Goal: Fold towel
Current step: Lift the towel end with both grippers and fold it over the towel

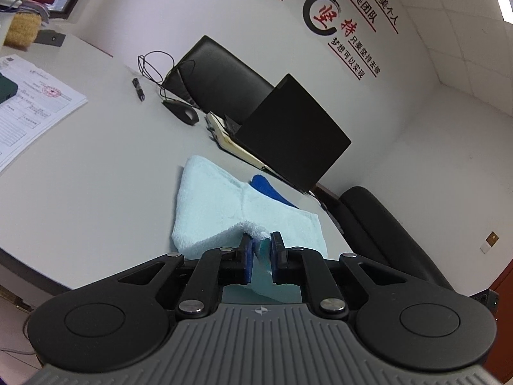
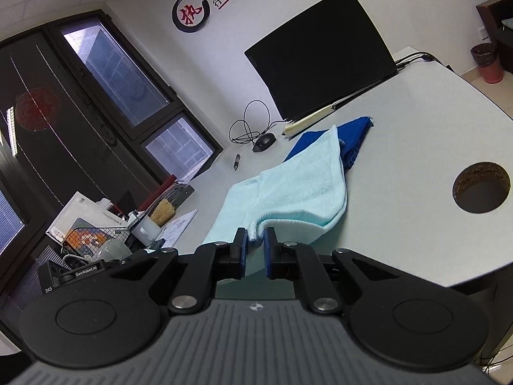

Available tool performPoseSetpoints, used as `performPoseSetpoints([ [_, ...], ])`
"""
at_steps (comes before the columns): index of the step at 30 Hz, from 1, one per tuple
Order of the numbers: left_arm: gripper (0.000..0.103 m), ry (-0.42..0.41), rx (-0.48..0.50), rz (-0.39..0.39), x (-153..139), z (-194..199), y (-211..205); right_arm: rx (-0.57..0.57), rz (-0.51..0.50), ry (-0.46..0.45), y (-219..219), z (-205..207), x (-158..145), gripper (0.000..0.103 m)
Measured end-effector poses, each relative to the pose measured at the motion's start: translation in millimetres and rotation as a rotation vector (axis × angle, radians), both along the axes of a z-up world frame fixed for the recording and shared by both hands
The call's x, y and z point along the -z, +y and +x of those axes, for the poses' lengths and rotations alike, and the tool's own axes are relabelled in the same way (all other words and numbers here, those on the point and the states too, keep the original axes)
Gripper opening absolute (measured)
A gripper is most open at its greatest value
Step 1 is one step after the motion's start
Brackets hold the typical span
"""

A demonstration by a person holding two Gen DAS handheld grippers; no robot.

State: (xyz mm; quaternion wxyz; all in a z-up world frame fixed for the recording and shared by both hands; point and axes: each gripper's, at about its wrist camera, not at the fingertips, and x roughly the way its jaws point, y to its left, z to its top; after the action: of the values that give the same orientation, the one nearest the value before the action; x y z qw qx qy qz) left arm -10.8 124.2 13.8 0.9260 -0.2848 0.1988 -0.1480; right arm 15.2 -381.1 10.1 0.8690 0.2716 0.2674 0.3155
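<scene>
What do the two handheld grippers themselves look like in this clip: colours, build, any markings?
Left gripper and right gripper look identical: black linkage arms with silver pivot pins, blue pads on the fingers, a ribbed grey body bearing a small compass-like emblem, and round black discs either side. No cables or sleeves show.

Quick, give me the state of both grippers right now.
Left gripper: closed on the near edge of the light blue towel.
Right gripper: closed on the same towel's edge.
</scene>
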Motion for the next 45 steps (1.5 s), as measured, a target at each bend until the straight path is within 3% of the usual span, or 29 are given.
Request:
performPoseSetpoints([
  [23, 0.013, -0.030, -0.086, 0.118, -27, 91, -10, 0.103, -0.074, -0.039, 23, 85, -25, 0.011],
  [37, 0.014, 0.051, -0.115, 0.155, -18, 156, -10, 0.132, -0.121, -0.006, 38, 144, -24, 0.011],
  [45, 0.014, 0.122, -0.112, 0.198, -5, 188, -12, 0.136, -0.145, 0.061, 43, 176, -11, 0.011],
])
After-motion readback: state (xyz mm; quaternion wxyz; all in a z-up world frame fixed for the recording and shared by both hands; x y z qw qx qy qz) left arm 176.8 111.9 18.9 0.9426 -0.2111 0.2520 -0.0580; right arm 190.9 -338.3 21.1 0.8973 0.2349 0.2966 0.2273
